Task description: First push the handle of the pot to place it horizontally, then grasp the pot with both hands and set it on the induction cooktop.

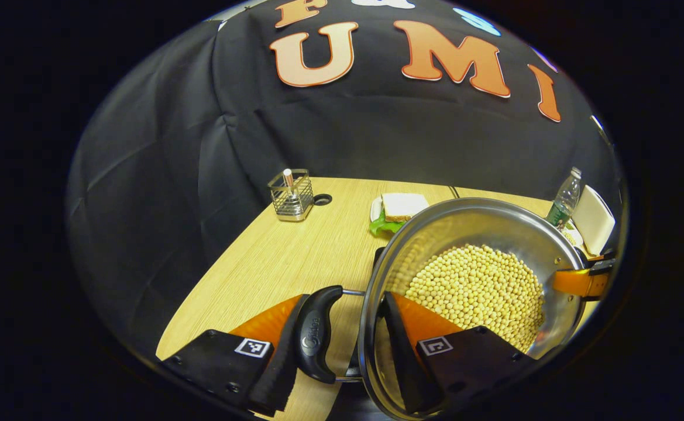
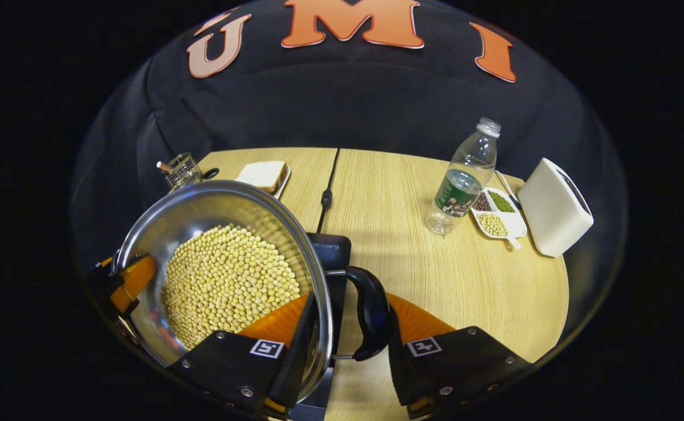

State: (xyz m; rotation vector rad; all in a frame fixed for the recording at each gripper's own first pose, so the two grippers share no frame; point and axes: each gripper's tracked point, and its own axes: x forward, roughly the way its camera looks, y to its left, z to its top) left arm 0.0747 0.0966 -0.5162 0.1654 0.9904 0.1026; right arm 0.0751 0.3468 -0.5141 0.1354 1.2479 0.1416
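Note:
A steel pot (image 1: 470, 225) holding yellow soybeans (image 1: 482, 292) takes up the right of the left gripper view. My left gripper (image 1: 346, 304) is shut across its black side handle (image 1: 317, 339) and rim, one finger outside the handle and the other inside the pot. In the right gripper view the same pot (image 2: 201, 207) is on the left. My right gripper (image 2: 350, 304) is shut the same way on the opposite handle (image 2: 372, 316). The black induction cooktop (image 2: 333, 248) lies directly under the pot. Whether the pot touches it I cannot tell.
On the wooden table (image 2: 464, 280) stand a water bottle (image 2: 464, 181), a divided dish of beans (image 2: 497, 213) and a white toaster (image 2: 555, 207) at the right. A wire utensil holder (image 1: 291, 196) and a sandwich on a plate (image 1: 400, 207) sit at the back. A cable (image 2: 325, 193) runs back from the cooktop.

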